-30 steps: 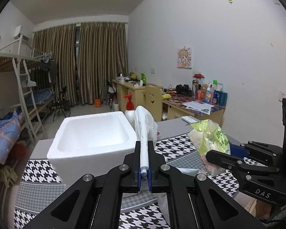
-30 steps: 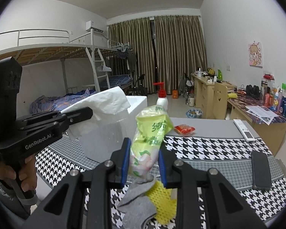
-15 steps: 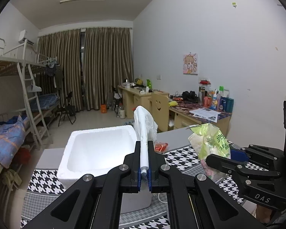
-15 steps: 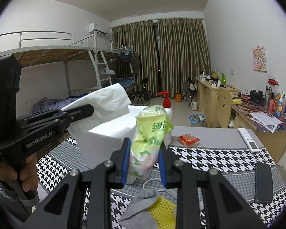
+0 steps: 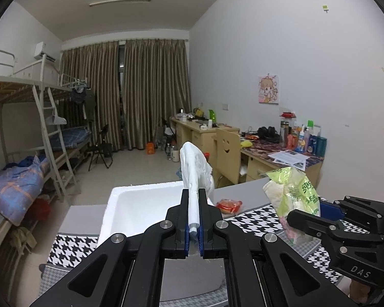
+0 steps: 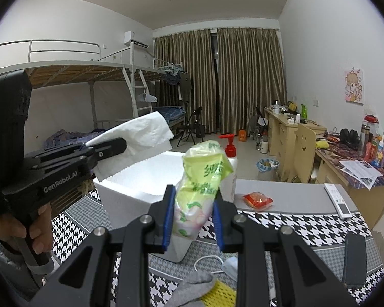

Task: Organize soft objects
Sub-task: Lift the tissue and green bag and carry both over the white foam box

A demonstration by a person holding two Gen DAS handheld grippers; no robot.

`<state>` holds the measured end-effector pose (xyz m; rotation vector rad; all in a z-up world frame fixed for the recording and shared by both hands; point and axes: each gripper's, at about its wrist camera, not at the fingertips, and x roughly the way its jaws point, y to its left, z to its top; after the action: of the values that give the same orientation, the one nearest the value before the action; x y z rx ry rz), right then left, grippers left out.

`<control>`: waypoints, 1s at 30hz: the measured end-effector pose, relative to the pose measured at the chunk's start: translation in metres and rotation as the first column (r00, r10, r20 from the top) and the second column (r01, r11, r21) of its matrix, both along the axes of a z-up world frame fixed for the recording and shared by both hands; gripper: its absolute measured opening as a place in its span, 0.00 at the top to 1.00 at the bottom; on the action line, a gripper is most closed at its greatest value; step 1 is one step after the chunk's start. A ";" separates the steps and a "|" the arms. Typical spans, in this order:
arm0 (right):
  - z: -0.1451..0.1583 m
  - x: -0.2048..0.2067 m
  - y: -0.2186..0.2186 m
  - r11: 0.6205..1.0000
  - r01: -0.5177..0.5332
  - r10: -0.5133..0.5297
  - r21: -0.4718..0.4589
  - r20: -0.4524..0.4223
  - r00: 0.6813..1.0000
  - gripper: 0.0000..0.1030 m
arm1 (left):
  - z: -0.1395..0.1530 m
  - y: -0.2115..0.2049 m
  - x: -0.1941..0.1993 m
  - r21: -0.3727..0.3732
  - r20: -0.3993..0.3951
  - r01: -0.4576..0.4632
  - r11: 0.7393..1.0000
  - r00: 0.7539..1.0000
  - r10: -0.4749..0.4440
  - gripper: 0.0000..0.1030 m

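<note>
My left gripper (image 5: 194,197) is shut on a folded white paper tissue (image 5: 194,163), which sticks up above the near rim of a white foam box (image 5: 130,204). In the right wrist view the same left gripper (image 6: 110,148) holds the tissue (image 6: 140,133) over the box's left corner (image 6: 125,204), with a person's hand on its handle. My right gripper (image 6: 194,199) is shut on a green and pink pack of tissues (image 6: 202,179), held upright just right of the box. From the left wrist camera the pack (image 5: 294,189) and the right gripper (image 5: 307,217) appear at the right.
Behind the box stands a pump bottle (image 6: 229,163) with a red head. A red snack packet (image 6: 258,200), a white remote (image 6: 339,200) and a flat black object (image 6: 354,255) lie on the houndstooth cloth. A grey sock (image 6: 197,289) and yellow mesh (image 6: 220,294) lie below my right gripper.
Both grippers have risen and moved forward with their loads; the foam box and table now sit lower in both views. Neither grip has changed.
</note>
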<state>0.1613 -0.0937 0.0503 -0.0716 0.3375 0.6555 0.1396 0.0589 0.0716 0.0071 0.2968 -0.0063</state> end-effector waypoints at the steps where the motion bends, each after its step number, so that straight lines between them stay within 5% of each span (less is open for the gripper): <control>1: 0.001 0.001 0.001 1.000 -0.004 0.004 0.001 0.000 1.000 0.70 | 0.000 0.001 0.002 0.000 -0.001 -0.004 1.000 1.000 0.004 0.96; 30: 0.002 0.039 0.038 0.996 -0.072 0.069 -0.056 -0.051 0.996 0.70 | -0.010 0.040 0.053 0.006 -0.083 -0.128 0.992 0.988 0.129 0.95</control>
<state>0.2002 -0.0557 0.0526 -0.1230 0.4028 0.7187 0.1926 0.0985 0.0613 -0.0117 0.3803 0.1218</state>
